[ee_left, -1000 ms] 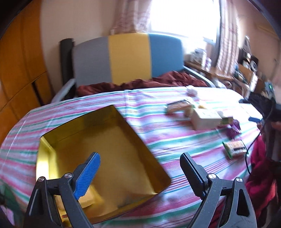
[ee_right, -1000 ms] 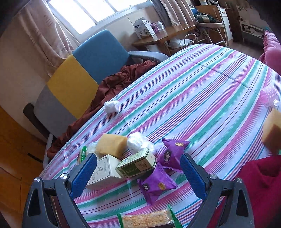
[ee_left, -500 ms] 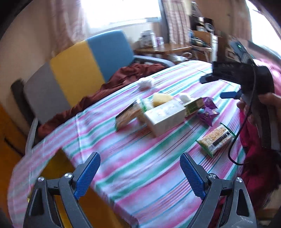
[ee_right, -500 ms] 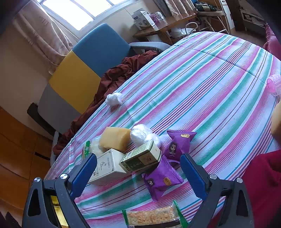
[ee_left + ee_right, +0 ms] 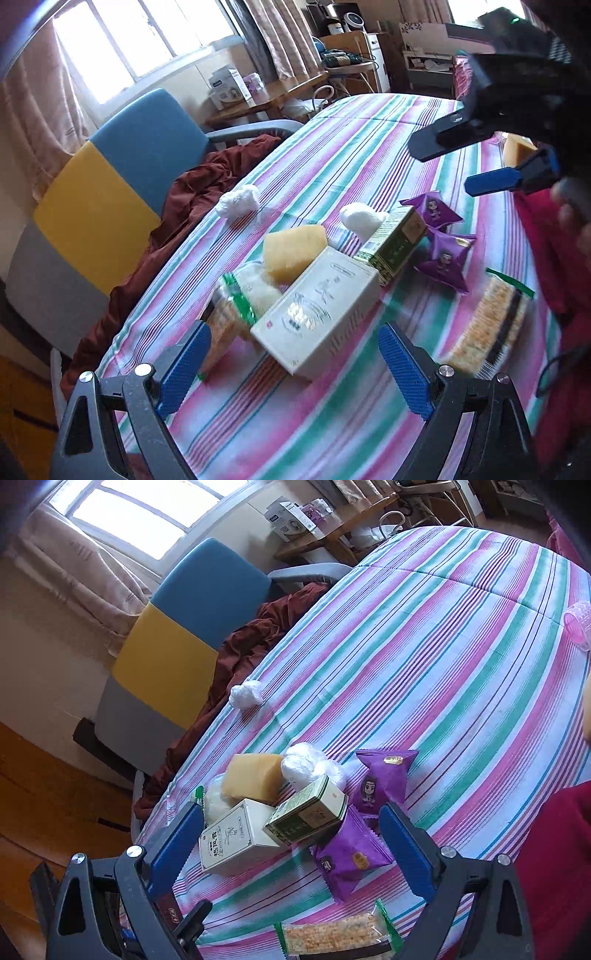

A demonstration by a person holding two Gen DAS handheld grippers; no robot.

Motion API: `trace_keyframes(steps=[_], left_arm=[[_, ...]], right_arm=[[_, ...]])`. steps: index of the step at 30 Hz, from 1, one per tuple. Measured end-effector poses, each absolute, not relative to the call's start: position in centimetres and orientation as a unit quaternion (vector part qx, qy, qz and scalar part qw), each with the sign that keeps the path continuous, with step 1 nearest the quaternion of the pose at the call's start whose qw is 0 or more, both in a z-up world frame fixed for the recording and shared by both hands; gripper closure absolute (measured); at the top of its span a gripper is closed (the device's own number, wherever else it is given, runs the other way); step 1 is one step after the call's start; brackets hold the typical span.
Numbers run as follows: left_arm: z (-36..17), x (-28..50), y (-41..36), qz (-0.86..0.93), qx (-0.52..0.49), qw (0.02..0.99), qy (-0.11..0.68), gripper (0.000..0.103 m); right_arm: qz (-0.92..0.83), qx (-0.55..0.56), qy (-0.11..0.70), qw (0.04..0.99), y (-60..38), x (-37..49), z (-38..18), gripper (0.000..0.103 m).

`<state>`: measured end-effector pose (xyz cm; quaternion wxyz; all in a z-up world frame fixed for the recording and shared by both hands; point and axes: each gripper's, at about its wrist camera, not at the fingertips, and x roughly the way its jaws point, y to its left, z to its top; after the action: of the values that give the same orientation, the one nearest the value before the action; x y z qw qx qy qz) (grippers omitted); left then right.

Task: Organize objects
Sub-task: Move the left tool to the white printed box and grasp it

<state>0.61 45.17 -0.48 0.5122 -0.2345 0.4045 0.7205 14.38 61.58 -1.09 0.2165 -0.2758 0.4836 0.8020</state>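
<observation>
A pile of small goods lies on the striped tablecloth (image 5: 332, 424): a white box (image 5: 317, 317), a green box (image 5: 395, 243), a yellow sponge block (image 5: 293, 249), two purple snack packets (image 5: 445, 254), a cracker pack (image 5: 487, 328) and white wads (image 5: 360, 219). My left gripper (image 5: 295, 369) is open, just in front of the white box. My right gripper (image 5: 291, 845) is open above the white box (image 5: 236, 836), the green box (image 5: 306, 816) and a purple packet (image 5: 351, 856). The right gripper also shows in the left wrist view (image 5: 491, 162), at upper right.
A blue, yellow and grey chair (image 5: 177, 635) with a maroon cloth (image 5: 251, 642) stands behind the table. A loose white wad (image 5: 245, 694) lies near the table's far edge. A pink ribbed object (image 5: 578, 626) sits at far right. A cracker pack (image 5: 336, 936) lies at the near edge.
My left gripper has swung right, away from the gold tin, and now faces the pile closely. My right gripper has moved a little nearer the pile. Both stay open.
</observation>
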Motion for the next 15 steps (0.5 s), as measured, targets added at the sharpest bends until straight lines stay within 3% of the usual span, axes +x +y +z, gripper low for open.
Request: trace_keyframes(steps=[12,13,14,15], left_arm=[[-4.2,-0.3,50.4,0.642,-0.239,0.559,0.466,0.008],[-4.4,-0.5,50.5,0.641,-0.245,0.559,0.465,0.011],[-4.7,-0.6,50.6,0.639,-0.257,0.561,0.459,0.027],[-4.9,-0.5,50.5,0.636,-0.271,0.563,0.452,0.032]], right_arm=[[0.797,-0.280,0.495,0.205,61.9,14.1,-1.6,0.006],[0.796,-0.281,0.495,0.206,62.0,14.0,-1.6,0.006],[0.796,-0.282,0.495,0.207,62.0,14.0,-1.6,0.006],[0.796,-0.282,0.494,0.207,62.0,14.0,-1.6,0.006]])
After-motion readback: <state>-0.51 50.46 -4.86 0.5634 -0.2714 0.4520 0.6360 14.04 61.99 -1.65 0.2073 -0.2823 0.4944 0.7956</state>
